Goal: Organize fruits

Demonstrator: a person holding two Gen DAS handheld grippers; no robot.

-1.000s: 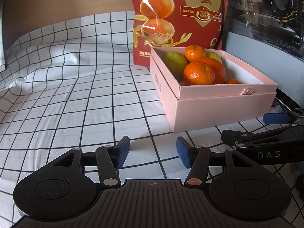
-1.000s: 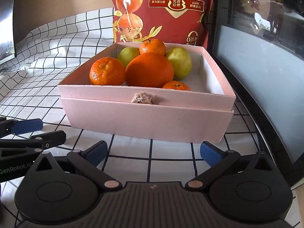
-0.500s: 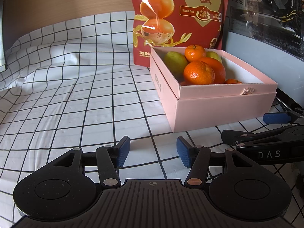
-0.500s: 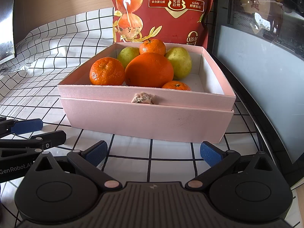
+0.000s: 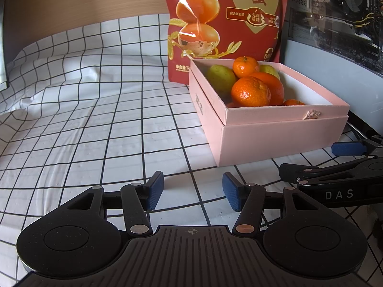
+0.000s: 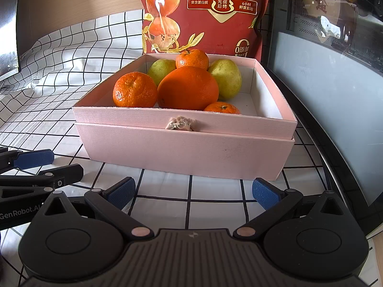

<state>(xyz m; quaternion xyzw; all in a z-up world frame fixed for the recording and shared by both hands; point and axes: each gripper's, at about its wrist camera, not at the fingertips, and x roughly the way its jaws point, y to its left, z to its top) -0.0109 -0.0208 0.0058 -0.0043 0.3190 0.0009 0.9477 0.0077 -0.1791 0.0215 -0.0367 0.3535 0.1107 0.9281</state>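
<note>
Red bag (image 6: 205,14) behind pink box (image 6: 186,148) of fruit (image 6: 188,88); both tools, left (image 5: 193,190) and right (image 6: 192,192), spread, empty; "DAS", "GenRobot.AI" legible.

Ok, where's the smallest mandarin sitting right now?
In the right wrist view, the smallest mandarin lies low in the pink box, just behind its front wall, right of centre, tucked under the big orange.
</note>
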